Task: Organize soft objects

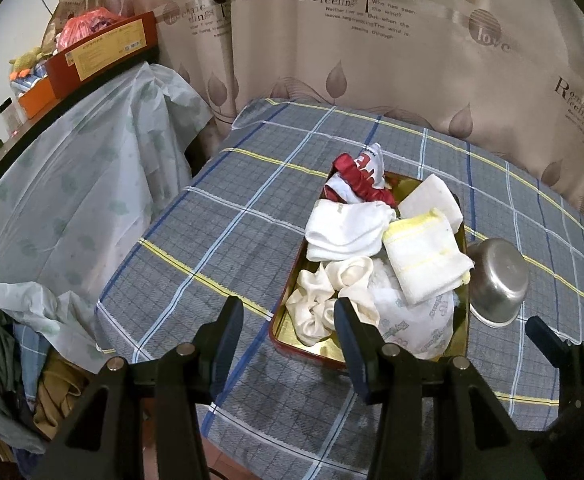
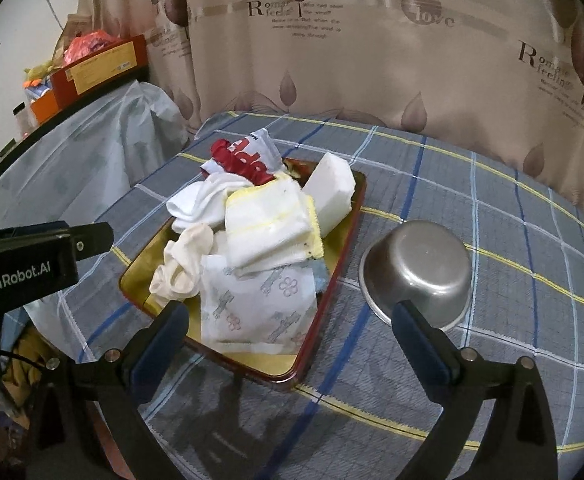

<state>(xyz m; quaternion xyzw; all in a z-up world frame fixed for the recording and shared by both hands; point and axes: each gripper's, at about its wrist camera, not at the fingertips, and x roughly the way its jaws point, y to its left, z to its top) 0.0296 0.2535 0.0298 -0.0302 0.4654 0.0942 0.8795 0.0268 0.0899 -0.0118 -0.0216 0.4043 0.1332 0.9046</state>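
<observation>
A red-rimmed tray [image 1: 292,345] with a gold floor lies on the checked cloth. It is piled with a red-and-white cloth [image 1: 365,174], a white sock bundle [image 1: 343,232], a yellow-trimmed towel [image 1: 423,256], a white folded block [image 1: 431,196], a cream scrunchie [image 1: 315,308] and a printed tissue pack [image 2: 252,304]. My left gripper [image 1: 290,314] hovers at the tray's near left corner, its fingers apart and empty. In the right wrist view my right gripper [image 2: 292,316] stands wide open above the tray's [image 2: 252,376] near end, holding nothing.
An upturned steel bowl [image 2: 419,268] sits on the cloth just right of the tray. A leaf-print curtain [image 2: 371,60] closes off the back. On the left a plastic-draped shelf [image 1: 104,160] carries boxes [image 1: 100,52]. Clothes [image 1: 32,380] are heaped below the table's left edge.
</observation>
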